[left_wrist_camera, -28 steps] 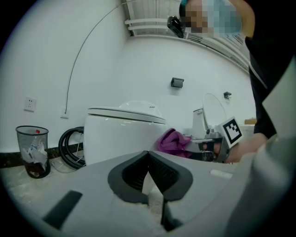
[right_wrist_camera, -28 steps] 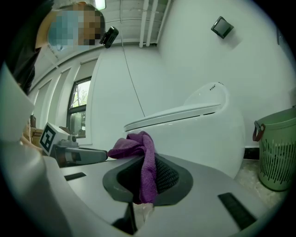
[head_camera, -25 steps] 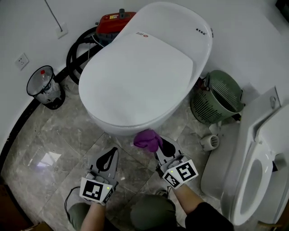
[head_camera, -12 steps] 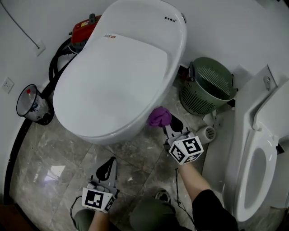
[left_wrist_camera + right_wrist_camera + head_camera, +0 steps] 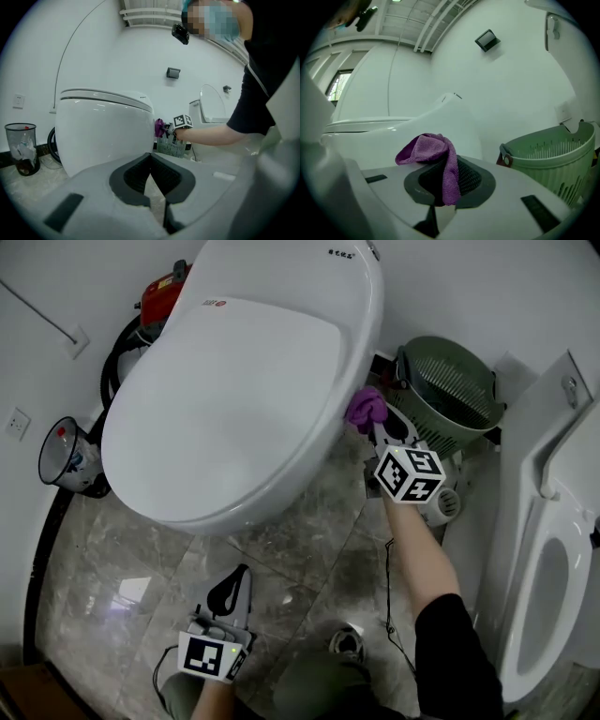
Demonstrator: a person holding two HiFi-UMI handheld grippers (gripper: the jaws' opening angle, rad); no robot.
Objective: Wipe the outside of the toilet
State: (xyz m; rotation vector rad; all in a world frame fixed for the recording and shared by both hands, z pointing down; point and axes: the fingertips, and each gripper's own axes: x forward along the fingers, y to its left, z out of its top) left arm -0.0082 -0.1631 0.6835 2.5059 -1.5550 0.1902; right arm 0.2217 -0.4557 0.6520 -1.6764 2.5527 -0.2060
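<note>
Head view. The toilet, lid down, fills the frame from centre to 11 o'clock. The right gripper reaches out on an extended arm to the bowl's flank at about 3 o'clock of the toilet. It carries a purple cloth bunched at its tips. The cloth lies against or just beside the white outer shell, in the narrow gap between the toilet and the green slatted basket. Judgement: the reach is long because the wipe is working along the side toward the rear. The left gripper hangs low at 6 o'clock over the marble floor, well apart from the toilet and taking no part. A wire waste bin stands at 9 o'clock, and a second toilet at 4 o'clock.

Left gripper view. The dark pads meet at their tips with nothing between them, so this gripper is closed and empty. Beyond it, the cloth shows at the toilet's 3 o'clock edge.

Right gripper view. The jaws are clamped on the cloth. One fold is pinched between the pads and the rest is heaped over the tips toward 10 o'clock, which presents a soft wad to the porcelain. The toilet shell rises just behind it. The basket sits at 3 o'clock, near enough that a wide stroke risks knocking it.
</note>
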